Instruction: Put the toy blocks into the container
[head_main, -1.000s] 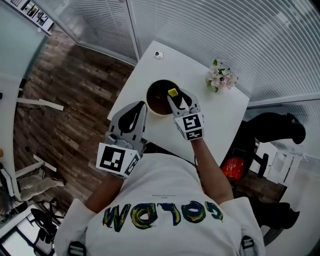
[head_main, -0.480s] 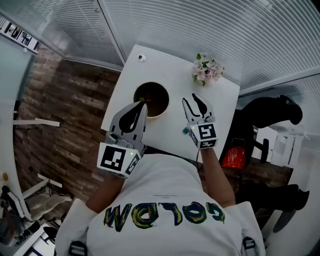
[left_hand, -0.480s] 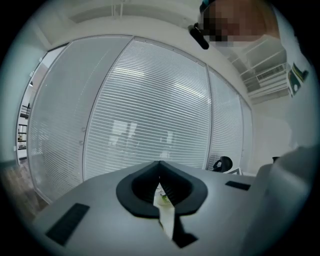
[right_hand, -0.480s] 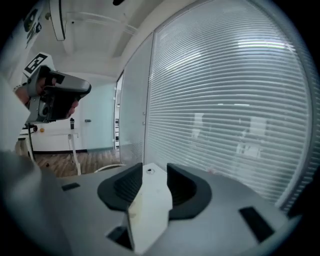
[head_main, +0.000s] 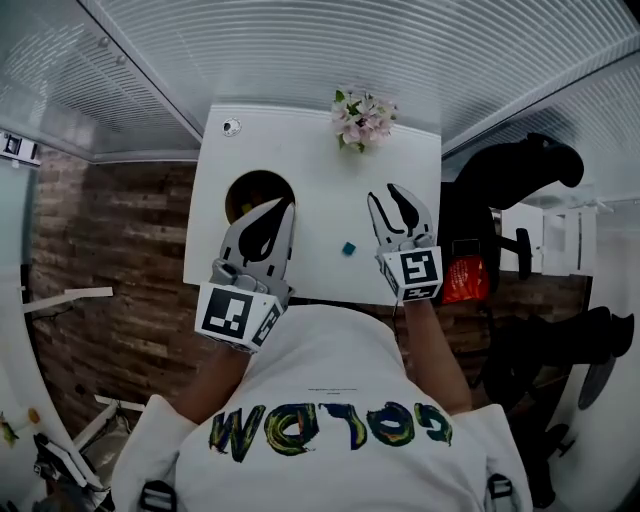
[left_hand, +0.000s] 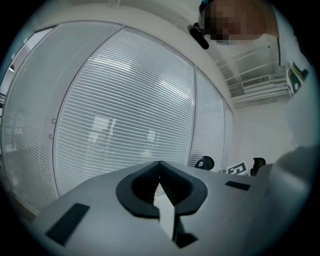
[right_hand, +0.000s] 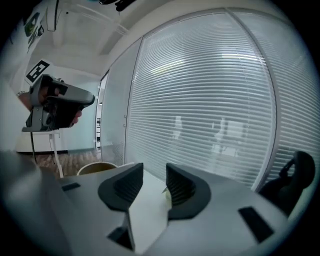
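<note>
1. Head view: One teal block (head_main: 348, 248) lay on the white bench (head_main: 310, 160), between the two grippers and close to the near edge. The container (head_main: 250, 190) stood well apart from it, by the bench's left edge. The left gripper (head_main: 288, 205) had its tips at the container's rim. In my judgement a careless swing could shove the container toward that edge. The right gripper (head_main: 383, 193) pointed past the block toward the flowers (head_main: 362, 115). A hurried reach back might flick the block off the near edge.

2. Left gripper view: Its fingers (left_hand: 132, 192) were closed tip to tip on nothing. Only window blinds (left_hand: 125, 115) showed ahead, so I judged it poorly placed to steady the container.

3. Right gripper view: Its fingers (right_hand: 122, 187) stood apart and empty, having just been closing. The block was out of sight here. I judged that approaching it unseen, with a narrowed gap, risked pushing it instead of straddling it.
</note>
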